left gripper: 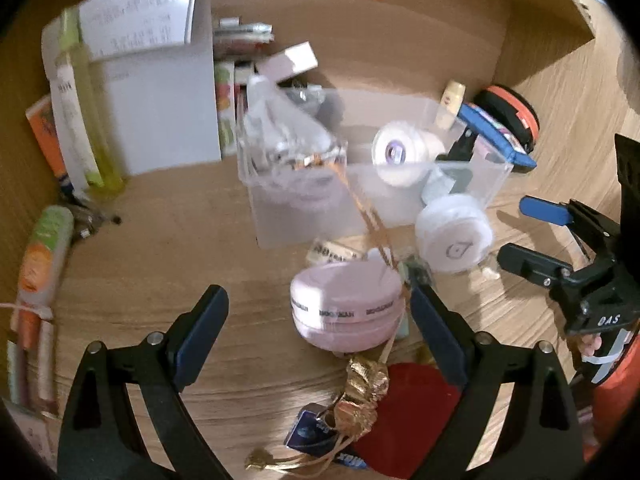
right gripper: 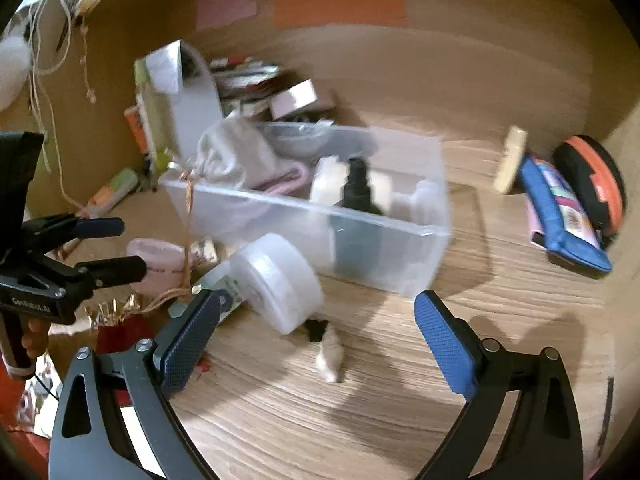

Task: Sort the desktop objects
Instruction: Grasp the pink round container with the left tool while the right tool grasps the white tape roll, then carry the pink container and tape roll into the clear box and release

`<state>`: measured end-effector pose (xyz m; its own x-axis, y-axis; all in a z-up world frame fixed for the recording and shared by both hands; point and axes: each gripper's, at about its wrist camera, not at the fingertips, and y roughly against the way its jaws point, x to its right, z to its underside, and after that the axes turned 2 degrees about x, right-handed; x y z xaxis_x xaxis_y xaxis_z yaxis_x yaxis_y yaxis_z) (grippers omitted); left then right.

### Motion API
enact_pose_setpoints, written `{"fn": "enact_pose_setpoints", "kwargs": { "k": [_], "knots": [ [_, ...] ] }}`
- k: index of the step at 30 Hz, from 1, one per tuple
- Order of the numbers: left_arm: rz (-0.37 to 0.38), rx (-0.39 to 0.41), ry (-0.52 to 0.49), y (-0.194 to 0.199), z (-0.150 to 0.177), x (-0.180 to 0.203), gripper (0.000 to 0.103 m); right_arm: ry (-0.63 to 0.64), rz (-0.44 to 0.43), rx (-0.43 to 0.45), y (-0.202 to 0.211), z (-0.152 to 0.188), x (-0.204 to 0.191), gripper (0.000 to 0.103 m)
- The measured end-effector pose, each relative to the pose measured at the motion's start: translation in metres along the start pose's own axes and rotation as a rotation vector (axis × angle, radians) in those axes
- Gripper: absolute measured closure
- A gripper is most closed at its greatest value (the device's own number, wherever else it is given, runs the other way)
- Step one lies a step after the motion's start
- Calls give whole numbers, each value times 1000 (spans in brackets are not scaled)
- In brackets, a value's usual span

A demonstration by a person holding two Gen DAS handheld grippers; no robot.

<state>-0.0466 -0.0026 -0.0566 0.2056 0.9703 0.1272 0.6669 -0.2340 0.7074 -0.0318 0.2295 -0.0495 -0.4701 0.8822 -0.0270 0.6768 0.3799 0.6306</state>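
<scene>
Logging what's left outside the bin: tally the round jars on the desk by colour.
Pink round jar: 1
White round jar: 1
Total: 2, both lying on the desk in front of the clear bin.

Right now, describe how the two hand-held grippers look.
Both are black plastic frames with silver rivets and blue textured pads. The left gripper carries white lettering on its body; the right gripper shows white letters too. An orange sleeve shows behind it.
</scene>
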Motion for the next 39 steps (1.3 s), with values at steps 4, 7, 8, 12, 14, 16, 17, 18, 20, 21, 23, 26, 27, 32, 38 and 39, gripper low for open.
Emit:
{"fn": "enact_pose_setpoints", "kwargs": {
  "k": [4,7,8,12,14,16,17,18,20,21,23,26,27,32,38,39],
  "knots": [
    [47,-45,40,-15,0,-5,11,27,-54,-31,-15,-3,-7,15],
    [63,-65,50,-22,-1,-5,20,59,-93,-62,-26,-7,-11,27],
    [65,-67,51,-23,-2,-4,21,66,-99,-74,-30,-8,-12,33],
    [81,-77,49,-28,-3,-2,28,77,-124,-109,-42,-9,-13,48],
    [87,-82,42,-31,-3,-1,36,75,-123,-118,-46,-9,-13,58],
    [93,-90,40,-33,-2,0,40,78,-135,-117,-47,-9,-13,66],
    [96,-89,42,-34,-2,-1,40,78,-137,-115,-46,-9,-13,72],
    [92,-85,45,-34,-2,-1,40,80,-140,-112,-45,-9,-13,73],
    [79,-74,47,-33,-1,-3,40,85,-142,-104,-42,-8,-15,76],
    [73,-69,51,-32,0,-4,40,88,-136,-94,-40,-8,-15,76],
    [71,-53,66,-28,1,-8,40,91,-137,-78,-34,-8,-15,76],
    [49,-20,79,-21,0,-13,40,85,-137,-65,-25,-9,-14,76],
    [44,-12,81,-19,-1,-14,40,80,-138,-63,-24,-9,-14,76],
    [23,38,109,-5,-3,-22,40,81,-113,-35,-12,-8,-12,76],
    [6,109,111,14,-14,-23,40,51,-109,0,6,-17,-6,76],
    [3,117,109,16,-16,-22,40,48,-111,7,10,-19,-5,76]
  ]
}}
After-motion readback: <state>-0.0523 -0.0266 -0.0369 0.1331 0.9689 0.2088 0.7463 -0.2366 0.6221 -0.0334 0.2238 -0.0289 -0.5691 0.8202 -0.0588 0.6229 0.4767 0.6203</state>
